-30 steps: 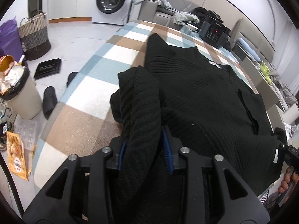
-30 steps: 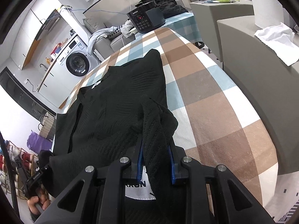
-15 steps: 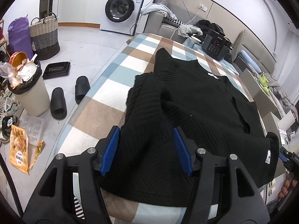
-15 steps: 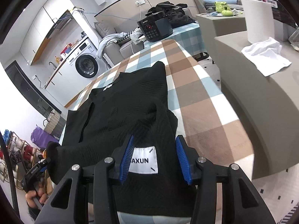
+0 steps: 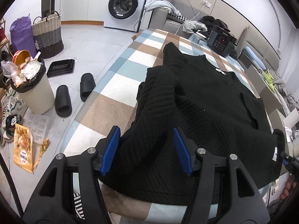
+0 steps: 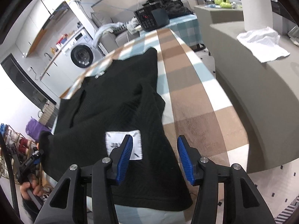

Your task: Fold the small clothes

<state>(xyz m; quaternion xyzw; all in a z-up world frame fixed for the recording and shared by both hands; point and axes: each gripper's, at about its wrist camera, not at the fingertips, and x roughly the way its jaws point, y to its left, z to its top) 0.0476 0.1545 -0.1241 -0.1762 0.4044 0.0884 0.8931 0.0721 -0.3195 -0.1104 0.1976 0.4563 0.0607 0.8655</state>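
Observation:
A black knit sweater (image 5: 205, 102) lies spread on the checked tablecloth (image 5: 115, 93), its left sleeve folded in over the body. My left gripper (image 5: 146, 130) stands open over the near sleeve fold. Its blue pads (image 5: 112, 145) are clear of the knit and its jaws are closing a little. In the right wrist view the sweater (image 6: 115, 97) shows a white label (image 6: 112, 143) near the hem. My right gripper (image 6: 154, 138) hangs open above that hem. Its jaws are still opening, and the cloth lies under them, not pinched.
The floor on the left holds a full bin (image 5: 35, 93), black slippers (image 5: 63, 100), a woven basket (image 5: 47, 35) and a washing machine (image 5: 123, 5). A black appliance (image 5: 221, 43) stands at the table's far end. A grey counter (image 6: 252, 93) with a white cloth (image 6: 261, 43) runs along the right.
Both grippers were shut on bunched sweater folds a second ago. They have let go and drawn back toward the near edge, and the folds now lie on the sweater.

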